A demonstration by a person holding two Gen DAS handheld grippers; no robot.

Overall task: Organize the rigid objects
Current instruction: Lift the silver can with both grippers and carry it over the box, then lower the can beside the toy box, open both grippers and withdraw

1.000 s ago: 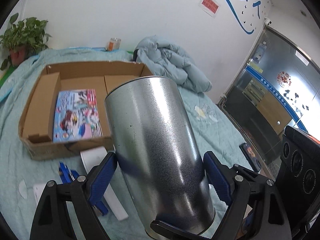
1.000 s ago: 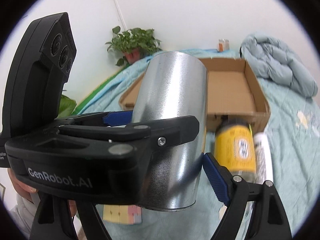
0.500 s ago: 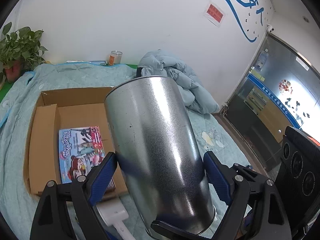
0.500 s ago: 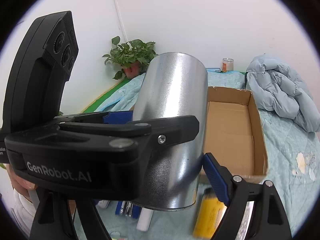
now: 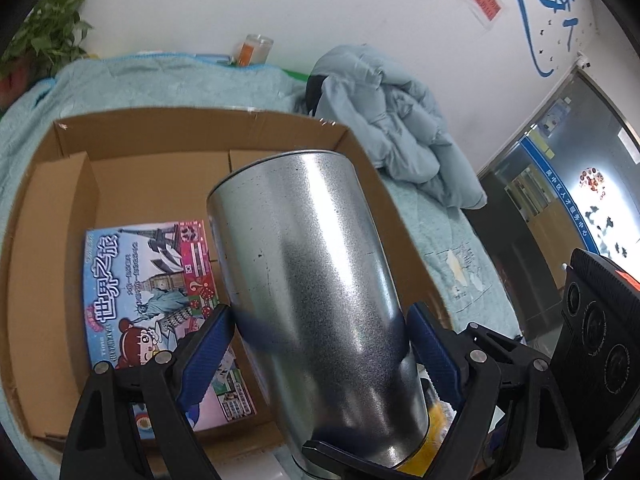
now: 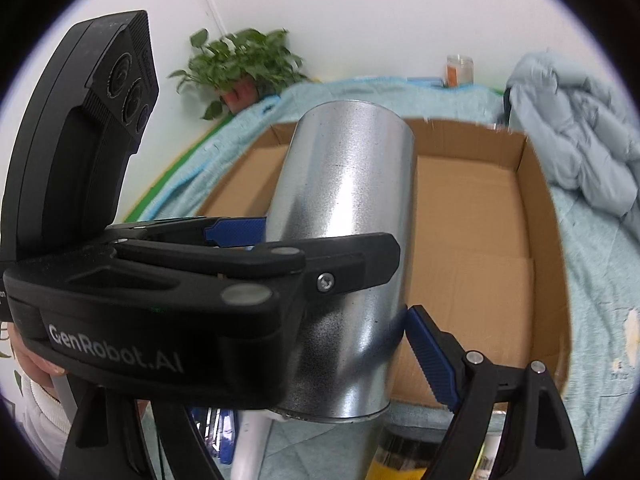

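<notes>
i've got both claws, left [image 5: 316,344] and right [image 6: 336,312], clamped on the can [image 5: 316,280] over the box [image 5: 160,136], where one book [image 5: 152,280] lies; bottles and pens on the bed wait.

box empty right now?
No, a colourful game box already lies flat on the floor of the cardboard box, left of the held metal can.

Both grippers are black plastic with blue ribbed pads, silver screws and white "GenRobot.AI" lettering; a white sleeve [image 6: 38,416] shows.
</notes>
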